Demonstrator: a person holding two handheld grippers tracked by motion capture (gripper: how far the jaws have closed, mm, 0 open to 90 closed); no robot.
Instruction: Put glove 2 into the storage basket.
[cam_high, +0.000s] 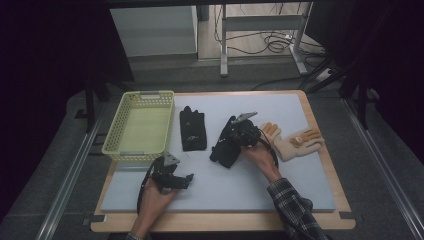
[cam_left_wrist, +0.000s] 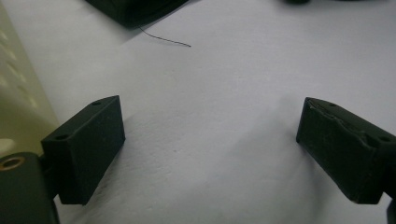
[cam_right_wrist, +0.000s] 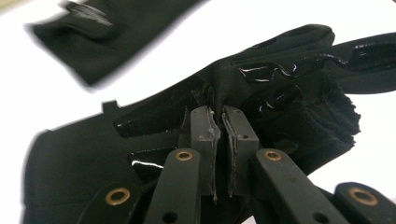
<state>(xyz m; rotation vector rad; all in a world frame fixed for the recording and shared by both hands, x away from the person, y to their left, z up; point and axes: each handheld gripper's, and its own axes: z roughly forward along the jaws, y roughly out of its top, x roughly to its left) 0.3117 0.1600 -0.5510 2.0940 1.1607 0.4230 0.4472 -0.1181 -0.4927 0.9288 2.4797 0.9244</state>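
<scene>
A black glove (cam_high: 223, 150) lies on the white mat at the centre, and my right gripper (cam_high: 235, 134) pinches a fold of it. In the right gripper view the jaws stand pressed together on the black glove (cam_right_wrist: 261, 79), whose shiny grip patches bunch up around them. A second black glove (cam_high: 193, 128) lies flat to its left, next to the basket, and shows at the top left as a black glove (cam_right_wrist: 107, 28) in the right gripper view. My left gripper (cam_high: 188, 179) rests open near the mat's front left, its fingers (cam_left_wrist: 88, 144) wide apart over bare mat.
A yellow-green mesh basket (cam_high: 112, 140) stands at the mat's left. A pair of beige gloves (cam_high: 295, 142) lies at the right. The white mat (cam_high: 225, 190) rests on a wooden board. A loose thread (cam_left_wrist: 166, 39) lies on the mat ahead of the left gripper.
</scene>
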